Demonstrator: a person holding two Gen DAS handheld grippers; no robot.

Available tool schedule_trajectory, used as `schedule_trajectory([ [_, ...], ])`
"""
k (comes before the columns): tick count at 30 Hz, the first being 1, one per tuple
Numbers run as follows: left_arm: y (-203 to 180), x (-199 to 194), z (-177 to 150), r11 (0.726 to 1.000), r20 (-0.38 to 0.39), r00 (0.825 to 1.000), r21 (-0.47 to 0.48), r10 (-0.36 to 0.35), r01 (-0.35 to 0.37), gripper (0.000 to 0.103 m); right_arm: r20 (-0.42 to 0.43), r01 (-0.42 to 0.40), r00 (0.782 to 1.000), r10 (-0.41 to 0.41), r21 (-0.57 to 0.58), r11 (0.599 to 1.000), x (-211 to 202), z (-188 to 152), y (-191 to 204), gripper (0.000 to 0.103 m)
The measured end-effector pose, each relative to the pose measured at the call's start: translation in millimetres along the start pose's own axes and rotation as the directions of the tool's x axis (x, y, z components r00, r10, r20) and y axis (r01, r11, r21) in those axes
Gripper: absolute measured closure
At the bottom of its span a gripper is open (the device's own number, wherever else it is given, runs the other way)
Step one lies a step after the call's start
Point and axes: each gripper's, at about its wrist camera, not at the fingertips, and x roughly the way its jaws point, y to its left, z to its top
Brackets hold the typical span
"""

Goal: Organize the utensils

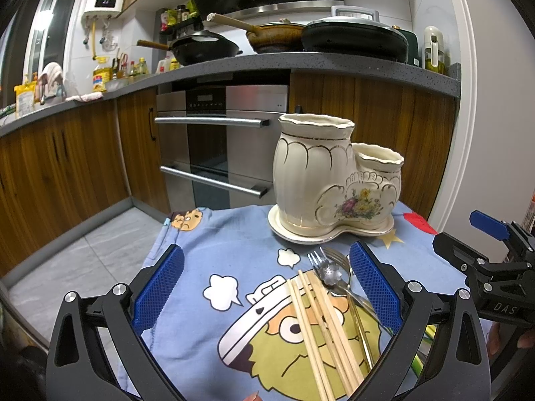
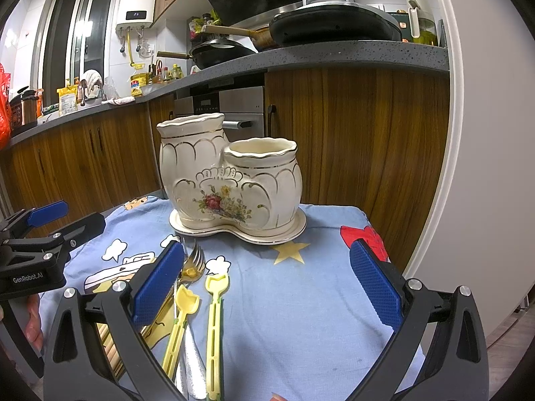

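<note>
A cream ceramic utensil holder (image 1: 327,180) with a tall and a short pot stands empty at the far side of the blue cartoon cloth (image 1: 220,254); it also shows in the right wrist view (image 2: 230,183). Several wooden chopsticks (image 1: 321,330), metal forks (image 1: 326,257) and a flower-shaped spoon (image 1: 329,272) lie on the cloth between my left gripper's fingers. My left gripper (image 1: 267,290) is open and empty above them. Two yellow plastic utensils (image 2: 200,320) and a gold fork (image 2: 195,260) lie in front of my right gripper (image 2: 267,290), which is open and empty.
Wooden kitchen cabinets (image 1: 77,167) and a steel oven (image 1: 220,147) stand behind the small table. Pans (image 1: 351,38) sit on the grey counter above. The tiled floor (image 1: 77,267) drops away left of the cloth's edge. A white wall (image 2: 485,167) is at right.
</note>
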Motion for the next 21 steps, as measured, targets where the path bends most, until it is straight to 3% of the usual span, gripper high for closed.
schedule_trajectory([
  [21, 1.8, 2.2, -1.9, 1.000, -0.009, 1.000, -0.006, 0.017, -0.017, 0.005, -0.010, 0.012, 1.000, -0.011, 0.020, 1.000, 1.3, -0.2, -1.2, 0.005],
])
